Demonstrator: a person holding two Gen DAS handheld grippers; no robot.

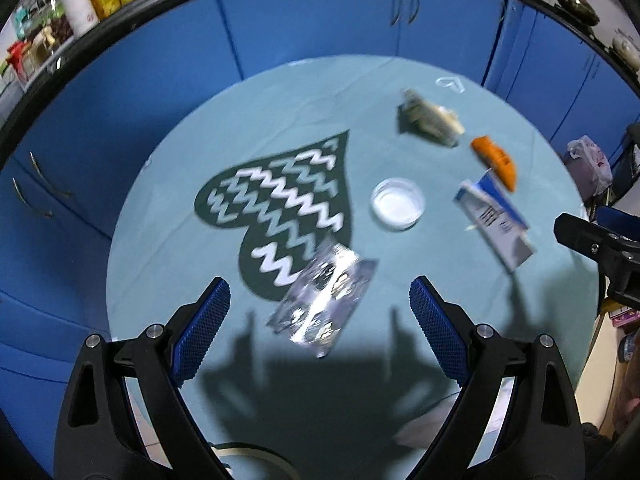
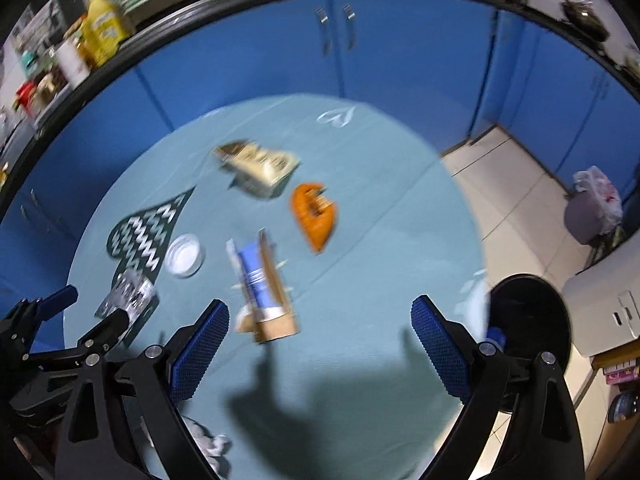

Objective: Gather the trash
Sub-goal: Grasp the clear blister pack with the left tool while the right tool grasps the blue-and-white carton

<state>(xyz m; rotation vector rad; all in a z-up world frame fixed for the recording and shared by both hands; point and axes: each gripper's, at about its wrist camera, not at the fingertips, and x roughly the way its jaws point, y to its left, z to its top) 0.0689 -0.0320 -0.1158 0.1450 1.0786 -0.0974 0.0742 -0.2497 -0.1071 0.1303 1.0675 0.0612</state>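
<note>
Right now, left wrist view first:
Left gripper [image 1: 320, 324]: its fingers stand wide apart and hold nothing, aimed steeply down at the bench [image 1: 168, 240].
Foil wrapper [image 1: 324, 300]: lies flat on the cloth between and just beyond the fingers, its far end overlapping the tip of the dark heart pattern [image 1: 276, 208].
Risk with the wrapper: it looks thin and flat, so I'd guess blunt fingers could skid over it or pinch up the cloth instead.
Clear dish [image 1: 398, 204]: sits just beyond the wrapper; a sweep past the wrapper could knock it.
Other trash: a crumpled packet [image 1: 430, 122], an orange piece [image 1: 496, 162] and a blue-and-white box [image 1: 494, 222] lie to the right, well apart from this gripper.

Right wrist view:
Right gripper [image 2: 320, 344]: fingers also wide apart, empty.
Box [image 2: 264, 292]: seen open from here, it lies just ahead of the left-hand finger, off centre.
Risk with the box: closing off centre could shove or tip it, and it looks light enough to crush.
Left gripper again [image 2: 80, 320]: close at the lower left; both going down together might collide.
Black bin [image 2: 528, 320]: just off the bench edge at the right, the likely drop spot, partly hidden.
Blur: both views smear, so exact gaps are hard to judge.
</note>
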